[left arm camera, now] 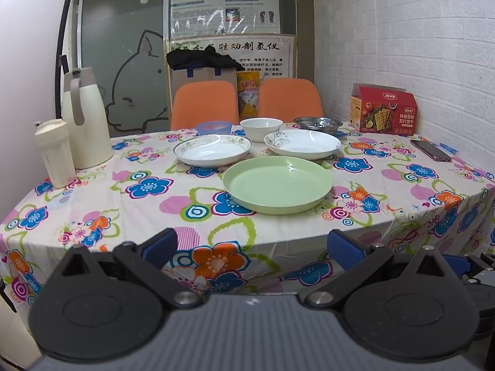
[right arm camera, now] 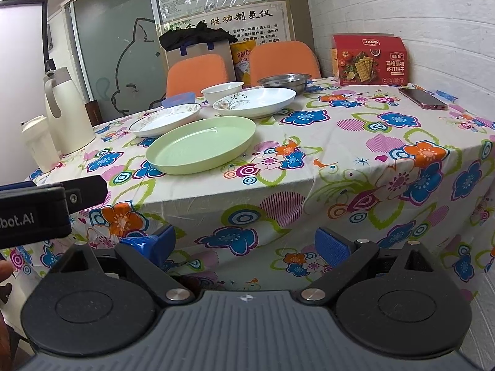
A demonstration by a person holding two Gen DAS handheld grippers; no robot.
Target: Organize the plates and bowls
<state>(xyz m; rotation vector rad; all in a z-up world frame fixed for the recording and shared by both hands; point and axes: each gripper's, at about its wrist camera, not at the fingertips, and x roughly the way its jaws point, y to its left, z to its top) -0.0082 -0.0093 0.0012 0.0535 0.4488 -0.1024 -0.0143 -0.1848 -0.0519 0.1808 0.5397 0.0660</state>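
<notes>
A light green plate (left arm camera: 277,184) (right arm camera: 201,143) lies nearest the table's front edge. Behind it sit two white patterned plates, one on the left (left arm camera: 213,149) (right arm camera: 165,121) and one on the right (left arm camera: 302,143) (right arm camera: 255,102). Further back stand a white bowl (left arm camera: 261,129) (right arm camera: 222,91), a blue bowl (left arm camera: 213,128) (right arm camera: 178,98) and a steel bowl (left arm camera: 317,123) (right arm camera: 284,82). My left gripper (left arm camera: 252,244) hangs open in front of the table edge, holding nothing. My right gripper (right arm camera: 246,242) is open too, below the table edge, with the left gripper's body (right arm camera: 46,208) at its left.
The table (left arm camera: 154,216) wears a flowered cloth. A cream thermos jug (left arm camera: 85,117) and a cream bottle (left arm camera: 55,153) stand at the left. A red cracker box (left arm camera: 383,112) and a phone (left arm camera: 430,150) are at the right by the white brick wall. Two orange chairs (left arm camera: 204,103) stand behind.
</notes>
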